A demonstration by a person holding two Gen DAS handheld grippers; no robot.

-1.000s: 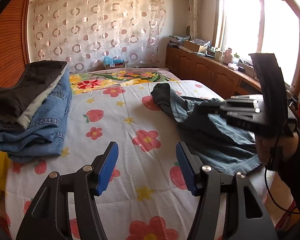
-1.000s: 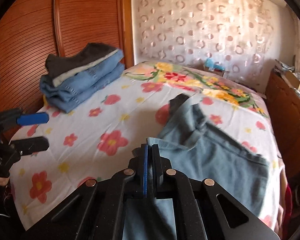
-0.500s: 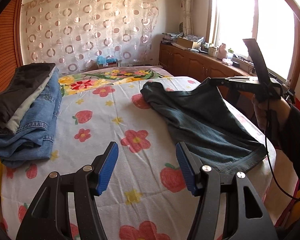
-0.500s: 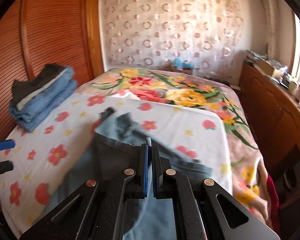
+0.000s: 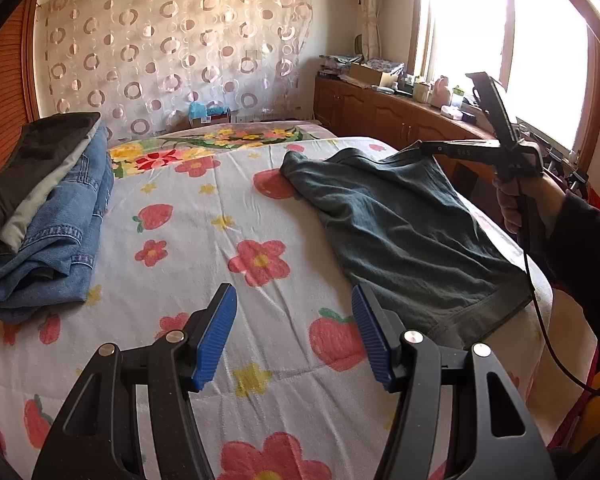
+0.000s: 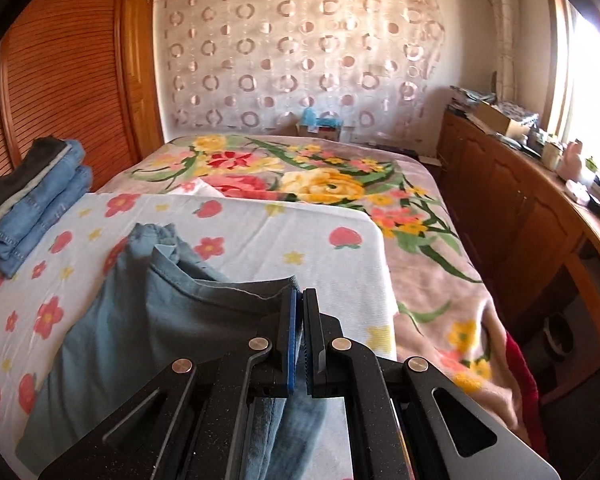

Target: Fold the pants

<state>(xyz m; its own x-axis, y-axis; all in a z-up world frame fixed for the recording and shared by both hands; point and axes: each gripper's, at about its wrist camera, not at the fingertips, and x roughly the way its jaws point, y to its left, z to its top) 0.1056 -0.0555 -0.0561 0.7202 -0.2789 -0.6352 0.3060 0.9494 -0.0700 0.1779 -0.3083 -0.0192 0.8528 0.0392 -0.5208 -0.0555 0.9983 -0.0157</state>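
Observation:
A pair of dark blue-grey pants [image 5: 404,232] lies spread on the right side of the flowered bed sheet [image 5: 204,264]. It shows lighter blue in the right wrist view [image 6: 140,320]. My right gripper [image 6: 300,336] is shut on the pants' upper right edge and holds it lifted above the bed; it also shows in the left wrist view [image 5: 424,147]. My left gripper [image 5: 294,336] is open and empty, over the sheet left of the pants' near hem.
A stack of folded jeans and dark garments [image 5: 40,208] sits at the bed's left edge, by the wooden wardrobe [image 6: 60,80]. A wooden cabinet [image 6: 532,216] with clutter runs under the window on the right. A floral blanket [image 6: 320,176] covers the far bed.
My right gripper has pulled the pants' edge to the right, spreading the bunched cloth out flat. My left gripper has stayed open and empty.

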